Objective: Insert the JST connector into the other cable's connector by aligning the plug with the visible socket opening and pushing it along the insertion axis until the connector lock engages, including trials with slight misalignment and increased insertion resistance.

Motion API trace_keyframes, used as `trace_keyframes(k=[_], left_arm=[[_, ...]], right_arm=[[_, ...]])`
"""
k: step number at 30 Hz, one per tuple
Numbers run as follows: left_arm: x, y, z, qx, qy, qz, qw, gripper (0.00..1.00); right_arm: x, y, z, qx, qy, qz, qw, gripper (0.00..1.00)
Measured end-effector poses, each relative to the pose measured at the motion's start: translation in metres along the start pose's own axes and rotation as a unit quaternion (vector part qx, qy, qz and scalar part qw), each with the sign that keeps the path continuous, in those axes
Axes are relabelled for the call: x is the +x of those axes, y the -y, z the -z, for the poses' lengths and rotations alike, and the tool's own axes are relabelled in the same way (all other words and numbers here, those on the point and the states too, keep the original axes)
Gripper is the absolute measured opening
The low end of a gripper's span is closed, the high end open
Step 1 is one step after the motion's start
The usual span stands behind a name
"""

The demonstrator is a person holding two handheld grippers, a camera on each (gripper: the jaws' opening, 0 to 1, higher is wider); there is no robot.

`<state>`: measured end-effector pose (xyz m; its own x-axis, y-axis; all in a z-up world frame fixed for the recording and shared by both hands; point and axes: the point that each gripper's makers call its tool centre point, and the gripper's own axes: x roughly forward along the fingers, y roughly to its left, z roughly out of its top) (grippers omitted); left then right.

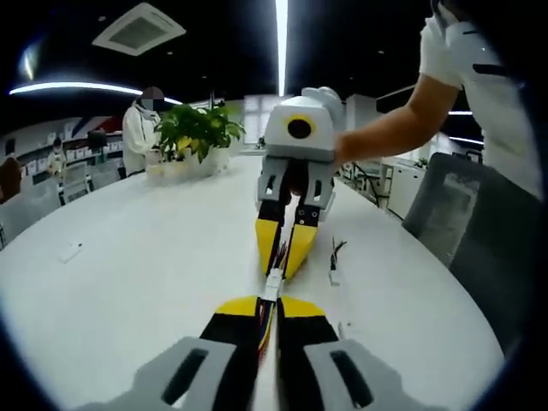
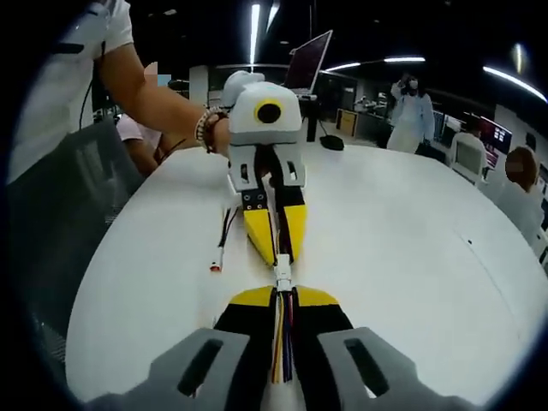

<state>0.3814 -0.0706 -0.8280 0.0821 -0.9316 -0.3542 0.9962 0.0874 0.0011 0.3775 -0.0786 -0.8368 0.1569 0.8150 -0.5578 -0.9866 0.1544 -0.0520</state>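
in the left gripper view we see a potted plant (image 1: pixel 190 133) far left; the right gripper view has a laptop (image 2: pixel 308 62). our left gripper (image 1: pixel 269 310) and right gripper (image 2: pixel 282 301) (nose to nose) each clench a cable, white connectors (image 2: pixel 282 276) touching between them above the table (image 2: pixel 402 231); a spare cable (image 2: pixel 221 244) lies beside.

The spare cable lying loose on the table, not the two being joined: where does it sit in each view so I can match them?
Left gripper view: the spare cable lies on the white table, right of the right gripper.
Right gripper view: it lies at, left of the left gripper.
Shared landmark: the white mated connectors between the facing yellow jaws.
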Motion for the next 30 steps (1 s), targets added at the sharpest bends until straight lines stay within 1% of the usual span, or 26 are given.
trace_keyframes(k=[4,11,12,14,15,19,23,27,30], left_arm=[[-0.001,0.002,-0.003,0.003,-0.001,0.000,1.0000,0.01],[-0.002,0.000,-0.005,0.007,0.000,0.002,1.0000,0.01],[-0.002,0.002,-0.008,0.005,0.009,0.007,0.9999,0.00],[0.000,0.001,-0.006,0.015,-0.002,0.001,0.9999,0.00],[0.000,0.001,-0.005,0.015,-0.006,0.003,0.9999,0.00],[-0.003,0.001,-0.006,0.008,-0.001,0.004,1.0000,0.00],[-0.003,0.000,-0.006,0.013,-0.005,0.003,0.9999,0.00],[-0.003,-0.004,-0.006,0.007,-0.001,0.006,1.0000,0.00],[-0.003,-0.006,-0.005,0.010,-0.006,0.004,0.9999,0.00]], right_arm=[[-0.001,-0.001,-0.004,-0.009,-0.004,-0.005,0.9999,0.04],[-0.002,-0.002,-0.007,-0.016,-0.006,-0.016,0.9997,0.03],[-0.001,-0.004,-0.011,-0.012,0.006,-0.019,0.9997,0.03],[0.000,-0.002,-0.010,-0.026,-0.007,-0.015,0.9995,0.03],[0.002,-0.002,-0.010,-0.022,-0.008,-0.017,0.9996,0.03],[0.001,-0.001,-0.011,-0.019,-0.003,-0.019,0.9996,0.03],[0.002,-0.001,-0.012,-0.019,-0.003,-0.019,0.9996,0.03],[0.002,0.000,-0.013,-0.019,-0.004,-0.018,0.9997,0.03],[0.003,0.000,-0.012,-0.018,-0.006,-0.018,0.9997,0.03]])
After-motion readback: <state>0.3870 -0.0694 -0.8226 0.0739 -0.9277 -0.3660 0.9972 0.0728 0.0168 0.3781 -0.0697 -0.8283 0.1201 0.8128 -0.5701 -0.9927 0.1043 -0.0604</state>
